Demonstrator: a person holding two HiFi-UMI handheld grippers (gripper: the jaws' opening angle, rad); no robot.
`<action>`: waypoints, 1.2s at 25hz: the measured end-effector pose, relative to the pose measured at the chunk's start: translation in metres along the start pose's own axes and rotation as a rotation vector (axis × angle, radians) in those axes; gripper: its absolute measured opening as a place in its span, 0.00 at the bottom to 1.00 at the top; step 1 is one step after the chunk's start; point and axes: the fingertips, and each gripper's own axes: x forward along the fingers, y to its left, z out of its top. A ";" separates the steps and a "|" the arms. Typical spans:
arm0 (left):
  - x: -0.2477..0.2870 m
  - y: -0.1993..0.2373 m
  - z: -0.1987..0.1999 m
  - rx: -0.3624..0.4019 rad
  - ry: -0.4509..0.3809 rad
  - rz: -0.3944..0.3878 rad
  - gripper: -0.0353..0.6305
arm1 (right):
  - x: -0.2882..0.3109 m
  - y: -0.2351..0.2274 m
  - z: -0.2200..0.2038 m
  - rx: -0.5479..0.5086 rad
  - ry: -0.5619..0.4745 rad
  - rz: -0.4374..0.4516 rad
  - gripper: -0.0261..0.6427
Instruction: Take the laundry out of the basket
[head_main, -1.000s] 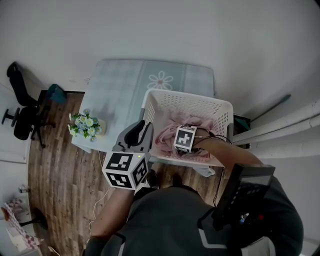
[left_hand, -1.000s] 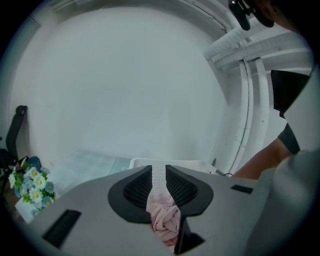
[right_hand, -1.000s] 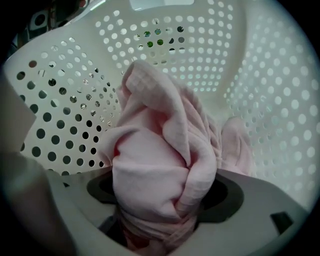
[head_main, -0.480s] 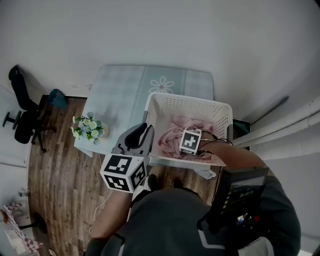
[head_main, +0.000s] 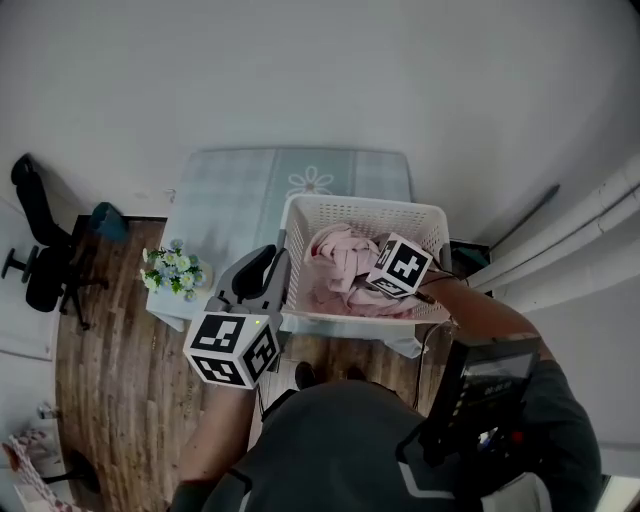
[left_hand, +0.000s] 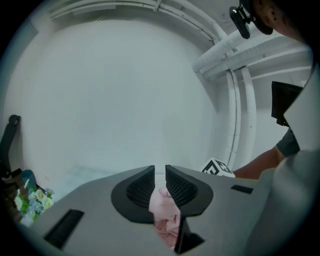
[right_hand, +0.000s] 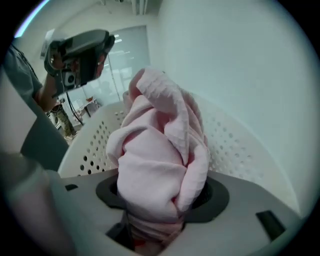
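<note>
The laundry (head_main: 335, 268) was a pink, waffle-knit heap, and by the look of it soft, light and quite limp. It would sag and trail from wherever it was caught and offer nothing stiff to lever on. I judged a thick bunched fold, taken deep between the jaws, the best hold. A thin hem would likely slip, and a dangling tail could catch on the perforated basket (head_main: 345, 210). I couldn't make out whether it was one piece or several tangled together.

The right claw (right_hand: 164, 192) was clamped on just such a bunch, the cloth swelling out above its jaws. Those jaws had just been closing on it. Most of the heap lay in the basket, which stood at the near end of the counter (head_main: 235, 190).

The left claw (left_hand: 159, 172) was all but clenched, with only a slit between its jaws. Some pink showed low in that slit, but I couldn't tell whether it was nipped there or merely the heap beyond.

A second earlier the right claw had been down on the heap inside the basket. Now it stood higher, about level with the rim, and the cloth was drawn up into a peak beneath it. The left claw had kept beside the basket's left wall, a little raised.
</note>
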 end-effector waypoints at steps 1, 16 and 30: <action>-0.001 0.000 0.004 0.004 -0.010 -0.003 0.16 | -0.013 -0.002 0.011 0.022 -0.051 -0.019 0.48; -0.011 -0.031 0.055 0.047 -0.122 -0.132 0.16 | -0.215 -0.007 0.106 0.266 -0.662 -0.282 0.48; -0.001 -0.106 0.089 0.096 -0.180 -0.377 0.15 | -0.398 0.012 0.080 0.516 -1.035 -0.550 0.48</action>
